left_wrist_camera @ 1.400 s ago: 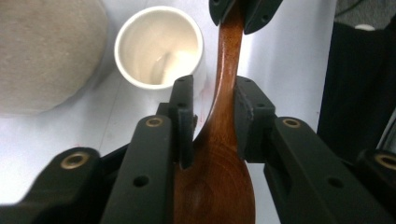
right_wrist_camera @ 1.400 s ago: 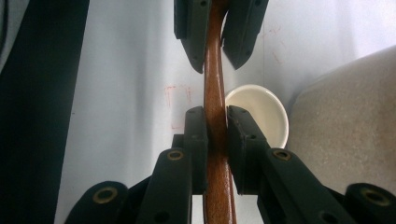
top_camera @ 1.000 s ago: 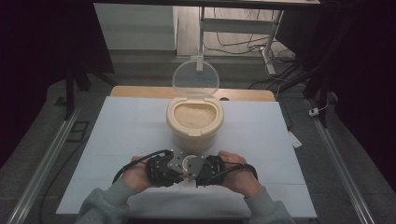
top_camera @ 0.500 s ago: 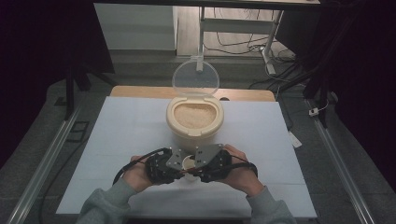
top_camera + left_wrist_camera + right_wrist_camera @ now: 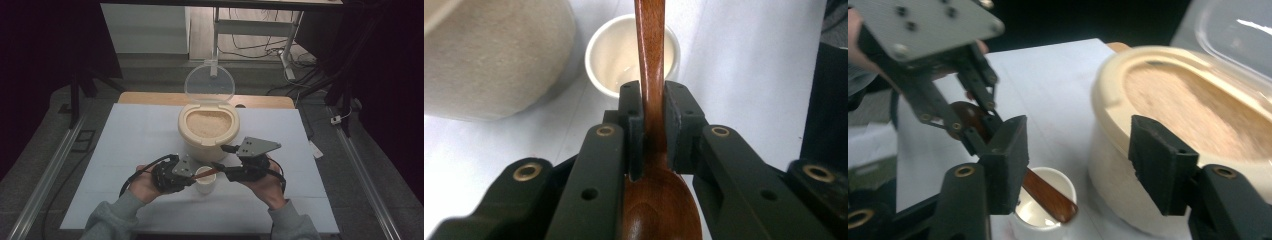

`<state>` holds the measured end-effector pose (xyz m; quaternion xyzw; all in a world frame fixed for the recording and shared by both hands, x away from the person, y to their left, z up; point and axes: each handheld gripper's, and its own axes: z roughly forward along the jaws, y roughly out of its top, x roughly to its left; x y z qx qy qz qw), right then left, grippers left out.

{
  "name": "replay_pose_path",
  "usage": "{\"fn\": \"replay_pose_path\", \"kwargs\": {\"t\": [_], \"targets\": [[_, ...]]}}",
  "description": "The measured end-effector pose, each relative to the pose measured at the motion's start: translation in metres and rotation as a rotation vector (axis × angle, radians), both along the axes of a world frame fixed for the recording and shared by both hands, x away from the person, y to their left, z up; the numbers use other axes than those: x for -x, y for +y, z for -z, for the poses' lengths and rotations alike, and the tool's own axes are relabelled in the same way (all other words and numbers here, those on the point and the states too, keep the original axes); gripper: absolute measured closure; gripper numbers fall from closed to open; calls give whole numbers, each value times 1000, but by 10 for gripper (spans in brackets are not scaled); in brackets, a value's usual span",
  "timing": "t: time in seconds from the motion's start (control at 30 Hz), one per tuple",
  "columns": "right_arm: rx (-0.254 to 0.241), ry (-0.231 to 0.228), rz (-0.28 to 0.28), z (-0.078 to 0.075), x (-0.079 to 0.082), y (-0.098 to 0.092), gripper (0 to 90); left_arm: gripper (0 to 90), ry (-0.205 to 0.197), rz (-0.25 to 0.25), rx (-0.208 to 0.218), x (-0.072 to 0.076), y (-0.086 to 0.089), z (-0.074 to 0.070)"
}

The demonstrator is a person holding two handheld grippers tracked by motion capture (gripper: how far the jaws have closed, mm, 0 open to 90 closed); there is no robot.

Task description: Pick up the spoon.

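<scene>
left gripper (image 5: pixel 192 172) clamped on wooden spoon (image 5: pixel 650 60) neck, handle over small white cup (image 5: pixel 205 185) on worktop (image 5: pixel 130 140) | right gripper (image 5: pixel 1078 160) jaws wide (nothing between) | likely handover: close squarely on handle before left lets go, clear of rice container (image 5: pixel 207 127)

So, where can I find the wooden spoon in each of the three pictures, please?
High view: the wooden spoon lies low in the middle, from the left gripper across the white cup.
Left gripper view: centre, running up from the bottom edge, clamped between the jaws.
Right gripper view: lower left, its handle end over the cup.
Shared landmark: the cream container of grain, beside the cup.
</scene>
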<state>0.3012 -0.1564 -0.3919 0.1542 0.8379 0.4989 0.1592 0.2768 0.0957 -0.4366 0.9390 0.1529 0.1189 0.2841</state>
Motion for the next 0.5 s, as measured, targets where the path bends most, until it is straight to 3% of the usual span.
{"fn": "replay_pose_path", "kwargs": {"t": [0.23,0.5], "targets": [[-65,85,98,17,-2,-15,356,785,-36,-27,52,1,5,-6],[-124,191,121,36,-4,-12,320,786,-70,-48,88,2,8,-9]]}}
